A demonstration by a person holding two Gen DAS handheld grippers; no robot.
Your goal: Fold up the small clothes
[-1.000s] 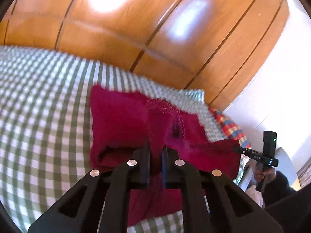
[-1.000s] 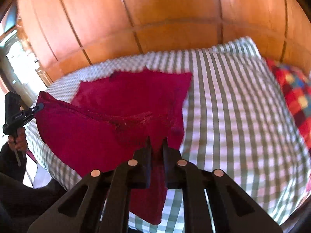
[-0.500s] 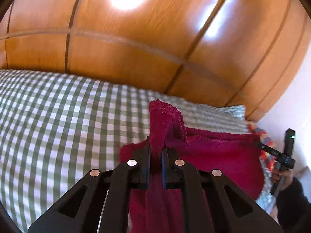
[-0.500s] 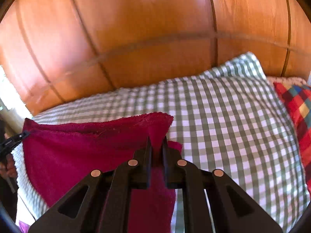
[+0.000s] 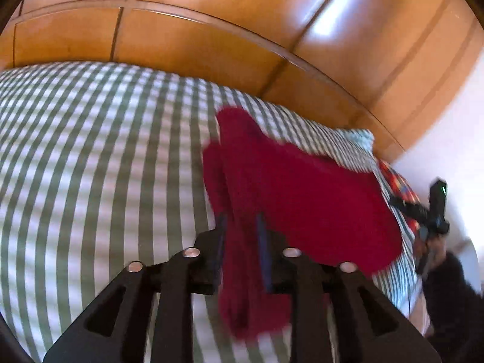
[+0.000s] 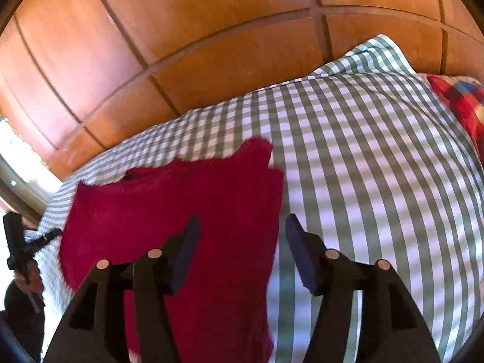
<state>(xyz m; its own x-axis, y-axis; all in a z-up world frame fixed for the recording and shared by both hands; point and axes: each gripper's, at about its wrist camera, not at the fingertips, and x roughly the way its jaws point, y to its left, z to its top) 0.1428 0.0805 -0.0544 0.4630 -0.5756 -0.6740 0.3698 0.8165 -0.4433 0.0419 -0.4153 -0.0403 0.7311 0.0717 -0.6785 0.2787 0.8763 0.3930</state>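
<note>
I see the red cloth (image 6: 187, 211) lying doubled over on the green-checked bedspread (image 6: 378, 163), its far edge toward the wooden headboard (image 6: 211, 45). My right gripper (image 6: 242, 233) has just been opening — its jaws stand wide apart, the cloth's right edge lying in the gap below them, the pads clear of it. My left gripper (image 5: 240, 227) has just been opening too — its jaws are parted only a little, a fold of the cloth (image 5: 302, 199) hanging between them; blur keeps me from telling whether the pads touch it. A red plaid blanket (image 6: 462, 103) shows at the bed's right edge.
</note>
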